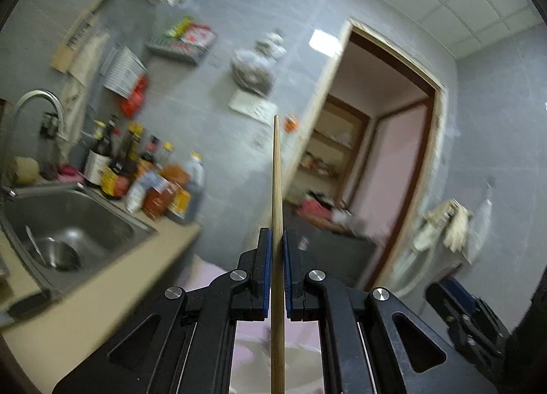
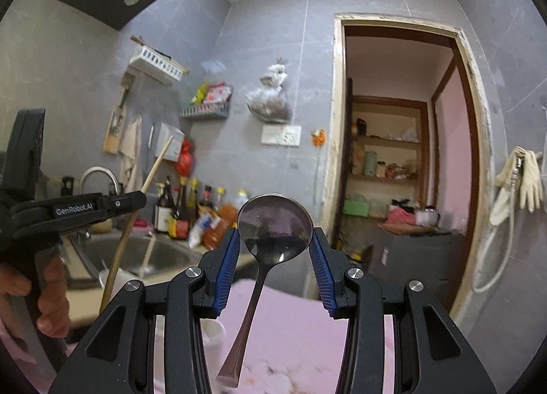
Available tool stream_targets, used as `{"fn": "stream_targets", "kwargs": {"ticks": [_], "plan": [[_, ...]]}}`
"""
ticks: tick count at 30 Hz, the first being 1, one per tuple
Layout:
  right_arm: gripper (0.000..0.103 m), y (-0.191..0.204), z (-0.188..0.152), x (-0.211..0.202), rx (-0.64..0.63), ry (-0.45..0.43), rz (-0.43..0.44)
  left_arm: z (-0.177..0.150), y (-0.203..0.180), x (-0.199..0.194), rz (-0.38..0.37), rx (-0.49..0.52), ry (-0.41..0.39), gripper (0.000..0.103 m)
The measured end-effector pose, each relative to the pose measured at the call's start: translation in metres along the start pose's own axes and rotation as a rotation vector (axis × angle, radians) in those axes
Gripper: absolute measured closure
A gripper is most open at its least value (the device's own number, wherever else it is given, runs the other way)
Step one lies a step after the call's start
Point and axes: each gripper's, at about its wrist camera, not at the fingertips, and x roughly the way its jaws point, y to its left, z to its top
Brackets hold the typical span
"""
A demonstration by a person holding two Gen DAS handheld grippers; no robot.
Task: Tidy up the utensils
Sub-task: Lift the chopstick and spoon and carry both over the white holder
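My left gripper (image 1: 277,240) is shut on a wooden chopstick (image 1: 276,189) that stands upright between the pads, its tip pointing up. In the right wrist view the left gripper (image 2: 138,199) holds the same chopstick (image 2: 131,219) at the left, tilted. My right gripper (image 2: 275,240) is shut on a metal spoon (image 2: 273,226), its pads pressing the sides of the bowl, with the handle hanging down toward the camera. A white cup (image 2: 112,277) stands below the chopstick, partly hidden.
A steel sink (image 1: 68,223) with a ladle and a faucet (image 1: 37,103) lies at the left. Several sauce bottles (image 1: 143,175) stand on the beige counter (image 1: 102,291). A pink surface (image 2: 290,325) lies below the grippers. A doorway (image 2: 403,154) opens at the right.
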Motion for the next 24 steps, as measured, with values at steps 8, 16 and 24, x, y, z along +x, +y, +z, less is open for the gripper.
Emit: {"fn": "stream_targets", "kwargs": {"ticks": [8, 16, 24], "plan": [[0.063, 0.016, 0.008, 0.038, 0.067, -0.036, 0.026, 0.018, 0.061, 0.018, 0.142, -0.076, -0.084, 0.099], [0.063, 0.028, -0.017, 0.064, 0.068, 0.028, 0.027, -0.004, 0.081, 0.032, 0.199, -0.09, -0.074, 0.099], [0.063, 0.037, -0.041, 0.072, 0.058, 0.114, 0.051, -0.023, 0.073, 0.037, 0.203, -0.064, -0.054, 0.098]]}}
